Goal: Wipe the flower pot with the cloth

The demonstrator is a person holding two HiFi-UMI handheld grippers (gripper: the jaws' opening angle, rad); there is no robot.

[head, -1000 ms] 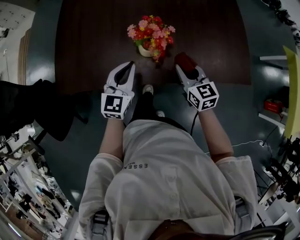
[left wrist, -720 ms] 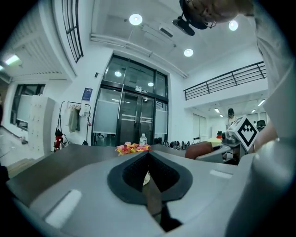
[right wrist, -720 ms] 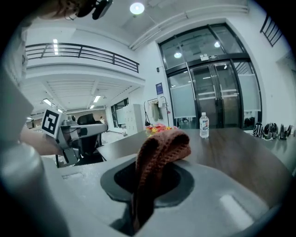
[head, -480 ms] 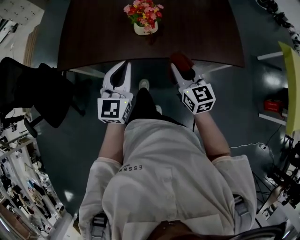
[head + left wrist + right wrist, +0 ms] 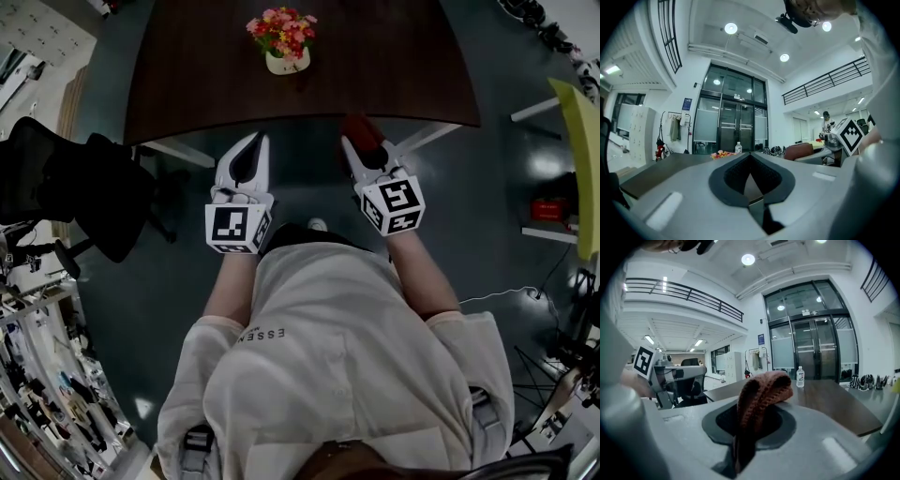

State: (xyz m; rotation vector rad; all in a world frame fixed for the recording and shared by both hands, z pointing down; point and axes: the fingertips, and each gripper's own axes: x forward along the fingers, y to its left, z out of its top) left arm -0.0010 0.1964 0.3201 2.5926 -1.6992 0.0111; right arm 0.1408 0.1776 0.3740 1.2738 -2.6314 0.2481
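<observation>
A white flower pot (image 5: pixel 286 64) with pink and red flowers (image 5: pixel 280 26) stands near the far side of the dark wooden table (image 5: pixel 394 66). Both grippers hang over the floor just short of the table's near edge, well back from the pot. My left gripper (image 5: pixel 254 141) is shut with nothing in it, and its jaws meet in the left gripper view (image 5: pixel 750 155). My right gripper (image 5: pixel 357 138) is shut on a reddish-brown knitted cloth (image 5: pixel 764 391), which bulges up between the jaws. From above, the cloth (image 5: pixel 362 127) shows as a red lump at the gripper's tip.
A black office chair (image 5: pixel 70 187) stands at the left of the table. At the right are a yellow-green panel (image 5: pixel 581 141) and a shelf with a red item (image 5: pixel 547 208). A water bottle (image 5: pixel 800 376) stands on the table's far part.
Both grippers have drawn back from the pot, from over the table's near part to the floor side of its edge. The pot now lies farther off. The cloth stays in the right gripper.
</observation>
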